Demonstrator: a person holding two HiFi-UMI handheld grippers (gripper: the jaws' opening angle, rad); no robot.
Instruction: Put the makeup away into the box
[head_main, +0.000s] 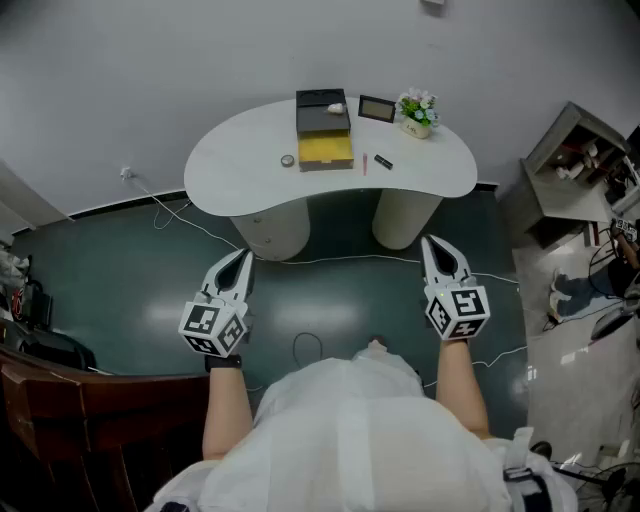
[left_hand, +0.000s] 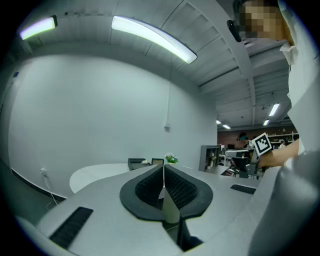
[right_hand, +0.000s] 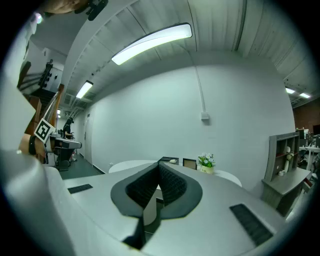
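- the left gripper (head_main: 243, 262) is held level over the dark green floor (head_main: 120, 270), on the near side of the white table (head_main: 230, 160) and well apart from it. its jaws are pressed together tip to tip, with nothing between them.
- the right gripper (head_main: 437, 248) is beside it further right, also short of the table. its pads meet at the tips and it holds nothing.
- both grippers point toward the far wall. the person's forearms and white top fill the near edge of the head view.
- the box (head_main: 322, 125) stands at the far middle of the table. it is open, with a black far part and a yellow near part.
- a small pale thing (head_main: 336, 107) rests on the black far part. what it is cannot be told.
- the makeup lies on the tabletop outside the box:
  - a small round piece (head_main: 288, 160) is just left of the box.
  - a thin pink stick (head_main: 365, 163) is just right of the box.
  - a short black piece (head_main: 383, 162) lies beside the stick, further right.
- a dark frame (head_main: 377, 108) stands right of the box at the far edge of the table. a flower pot (head_main: 417, 114) with white blooms stands right of the frame.
- a grey shelf unit (head_main: 575, 160) stands at the far right, off the table.
- white cables (head_main: 330, 262) trail across the floor between the table and the grippers.
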